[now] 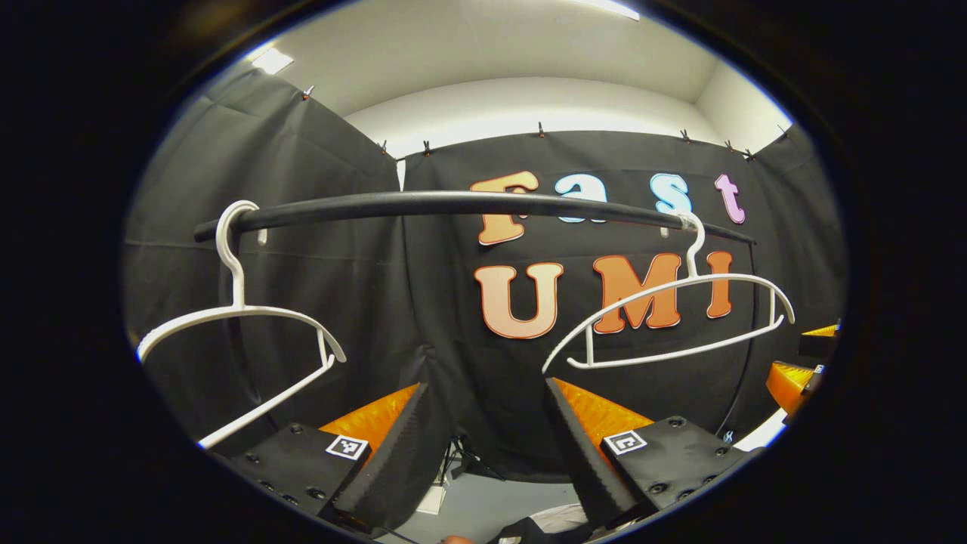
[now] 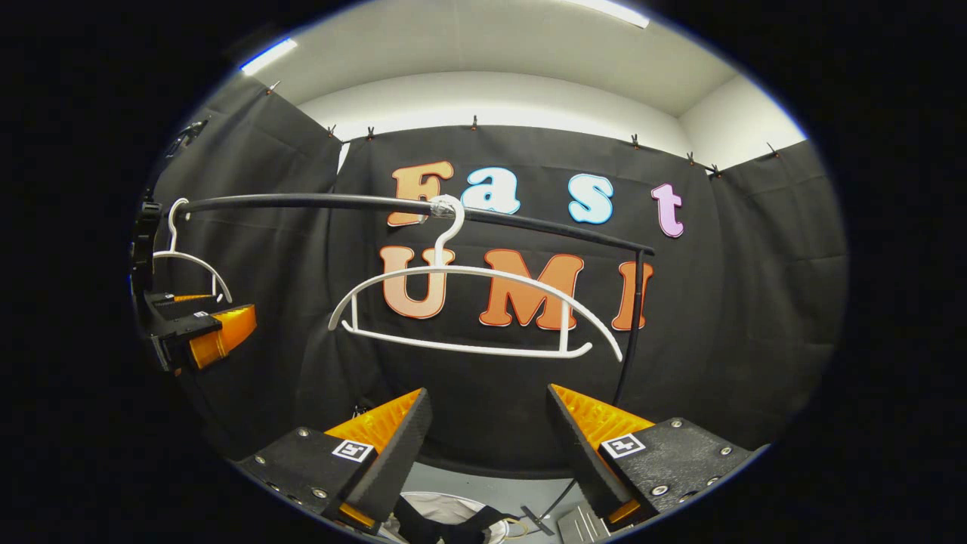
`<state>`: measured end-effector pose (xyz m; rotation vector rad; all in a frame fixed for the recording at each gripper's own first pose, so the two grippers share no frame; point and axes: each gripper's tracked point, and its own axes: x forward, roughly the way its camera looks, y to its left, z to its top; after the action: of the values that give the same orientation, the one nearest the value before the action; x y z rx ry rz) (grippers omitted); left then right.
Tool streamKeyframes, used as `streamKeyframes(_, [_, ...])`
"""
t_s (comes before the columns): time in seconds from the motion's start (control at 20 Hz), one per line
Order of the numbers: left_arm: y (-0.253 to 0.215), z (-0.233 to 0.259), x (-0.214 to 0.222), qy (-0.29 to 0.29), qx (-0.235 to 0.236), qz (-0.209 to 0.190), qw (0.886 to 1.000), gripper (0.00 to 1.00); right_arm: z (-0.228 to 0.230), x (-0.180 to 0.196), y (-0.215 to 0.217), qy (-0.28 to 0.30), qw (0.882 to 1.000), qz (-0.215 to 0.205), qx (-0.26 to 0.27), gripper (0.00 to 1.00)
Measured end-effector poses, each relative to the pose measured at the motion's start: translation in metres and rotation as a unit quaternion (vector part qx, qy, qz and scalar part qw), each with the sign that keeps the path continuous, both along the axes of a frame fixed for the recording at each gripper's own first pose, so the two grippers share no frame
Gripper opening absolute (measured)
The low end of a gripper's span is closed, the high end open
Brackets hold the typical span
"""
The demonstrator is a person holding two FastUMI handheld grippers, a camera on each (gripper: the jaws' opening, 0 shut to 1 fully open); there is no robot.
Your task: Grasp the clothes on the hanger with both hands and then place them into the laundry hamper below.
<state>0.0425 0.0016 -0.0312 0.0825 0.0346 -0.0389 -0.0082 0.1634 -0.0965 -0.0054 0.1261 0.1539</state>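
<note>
Two bare white hangers hang on a black rail (image 1: 453, 204): one hanger (image 1: 239, 291) at the left, the other hanger (image 1: 706, 278) at the right. My left gripper (image 1: 487, 446) is open below the rail, between the two hangers, with nothing between its fingers. At the right edge of the left gripper view is my right gripper (image 1: 804, 355). In the right gripper view my right gripper (image 2: 487, 446) is open and empty below the nearer hanger (image 2: 440, 266). Dark clothes (image 2: 446, 527) lie low down in a white hamper (image 2: 430, 502). My left gripper (image 2: 208, 317) appears at the left, under the farther hanger (image 2: 173, 238).
The rail's upright post (image 2: 633, 325) stands at the right end. Black cloth walls close in the booth on three sides. Grey floor (image 1: 491, 506) lies below, with dark cloth (image 1: 540, 530) at the bottom edge of the left gripper view.
</note>
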Motion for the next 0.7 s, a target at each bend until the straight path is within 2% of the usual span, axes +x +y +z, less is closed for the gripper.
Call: streamKeyframes(0.7, [0.012, -0.001, 0.008, -0.005, 0.003, -0.009, 1.0, 0.97, 0.001, -0.003, 0.018, -0.003, 1.0, -0.011, 0.003, 0.97])
